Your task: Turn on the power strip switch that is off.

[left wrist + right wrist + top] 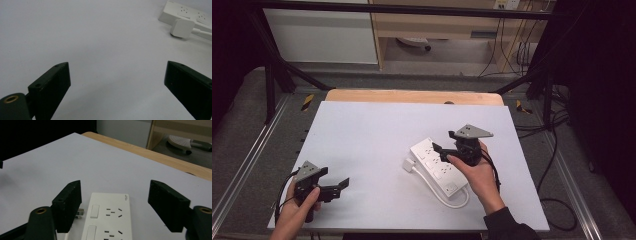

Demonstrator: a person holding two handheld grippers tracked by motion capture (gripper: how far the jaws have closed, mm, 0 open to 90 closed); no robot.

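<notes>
White table sheet (362, 130) first: the white power strip (437, 162) lies right of centre, long axis running 11 to 5 o'clock, its cord (447, 200) looping at the 5 o'clock end and its plug (408, 164) lying at its 9 o'clock side. Your right gripper (443, 148) hangs over the strip, jaws wide apart and holding nothing; your left gripper (343, 184) sits at 7 o'clock, jaws also apart, well clear. Risk, as I judge it: close on the strip's smooth casing off-centre and it may swivel or slide, and the cord loop could drag.

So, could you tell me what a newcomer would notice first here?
Probably the white power strip lying right of centre on the white table, its plug beside it. The right gripper hovers open over it; the left gripper, also open, sits near the front-left corner.
</notes>
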